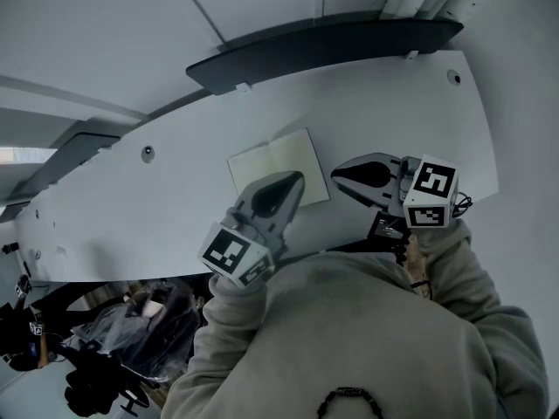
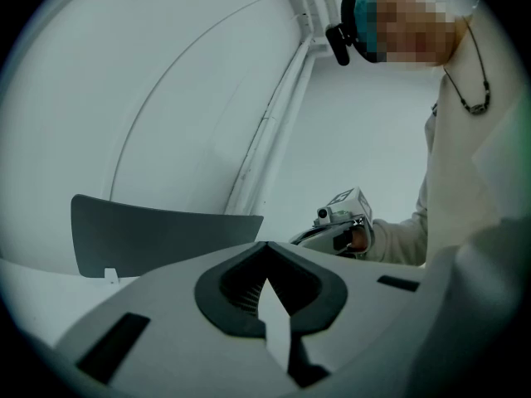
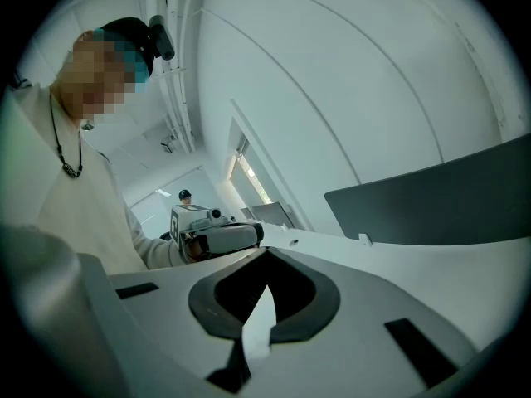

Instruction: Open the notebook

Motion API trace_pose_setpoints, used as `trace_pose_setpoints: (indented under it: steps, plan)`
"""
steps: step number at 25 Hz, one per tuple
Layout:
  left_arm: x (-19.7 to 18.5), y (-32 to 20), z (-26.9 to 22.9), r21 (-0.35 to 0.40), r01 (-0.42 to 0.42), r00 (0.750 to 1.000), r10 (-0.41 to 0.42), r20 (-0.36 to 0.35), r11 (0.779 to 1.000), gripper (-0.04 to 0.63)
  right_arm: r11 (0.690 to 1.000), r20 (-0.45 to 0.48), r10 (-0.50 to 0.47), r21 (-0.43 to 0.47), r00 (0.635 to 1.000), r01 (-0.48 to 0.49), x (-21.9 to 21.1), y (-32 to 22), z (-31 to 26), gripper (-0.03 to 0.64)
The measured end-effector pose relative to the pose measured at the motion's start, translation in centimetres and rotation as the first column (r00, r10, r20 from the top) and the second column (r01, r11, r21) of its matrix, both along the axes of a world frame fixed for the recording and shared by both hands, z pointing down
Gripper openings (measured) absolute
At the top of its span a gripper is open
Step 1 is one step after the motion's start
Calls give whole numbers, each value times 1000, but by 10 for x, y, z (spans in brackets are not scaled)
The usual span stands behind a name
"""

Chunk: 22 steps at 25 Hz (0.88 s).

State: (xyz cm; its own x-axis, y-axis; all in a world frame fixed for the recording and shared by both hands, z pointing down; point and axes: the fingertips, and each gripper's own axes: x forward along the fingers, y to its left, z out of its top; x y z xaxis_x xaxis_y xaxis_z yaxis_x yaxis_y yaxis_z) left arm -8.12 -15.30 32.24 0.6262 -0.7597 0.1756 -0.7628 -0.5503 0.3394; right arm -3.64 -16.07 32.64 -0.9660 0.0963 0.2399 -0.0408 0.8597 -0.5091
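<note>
Cream rectangular notebook (image 1: 284, 160) lying flat near the middle of the white curved table (image 1: 393, 120), set slightly askew to the near edge. A dark grey partition panel (image 1: 323, 46) stands along the far edge of the table. The left gripper (image 1: 297, 180), grey with dark inner pads, is held low and nearly level, pointing away from the person and a little to the right. In the head view its tip overlaps the near edge of the notebook, but no view shows whether it touches the cover. Its fingers (image 2: 182, 322) are closed, tips meeting, with nothing between them. The right gripper (image 1: 335, 176) is held just beside the right edge of the notebook, also nearly level, its tip turned leftward toward the notebook and the other gripper. Its fingers (image 3: 382, 305) are likewise closed and empty. The two tips are near one another but apart. Each gripper carries its marker cube at the rear, toward the person: the left one (image 1: 234, 253) low at the near edge of the table, the right one (image 1: 430, 192) slightly farther out. Both arms, in the pale sleeves (image 1: 367, 321) of a hooded top, are bent and drawn close to the body.
</note>
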Motion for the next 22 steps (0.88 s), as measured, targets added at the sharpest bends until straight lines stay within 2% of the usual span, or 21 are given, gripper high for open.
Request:
trace_pose_setpoints:
  steps: [17, 22]
  plan:
    - [-26, -3, -6, 29, 95, 995, -95, 2, 995, -5, 1000, -3, -25, 8, 1000, 25, -8, -1, 1, 20]
    - [-22, -1, -5, 29, 87, 996, -88, 11, 996, -6, 999, -5, -33, 10, 999, 33, -5, 0, 2, 20]
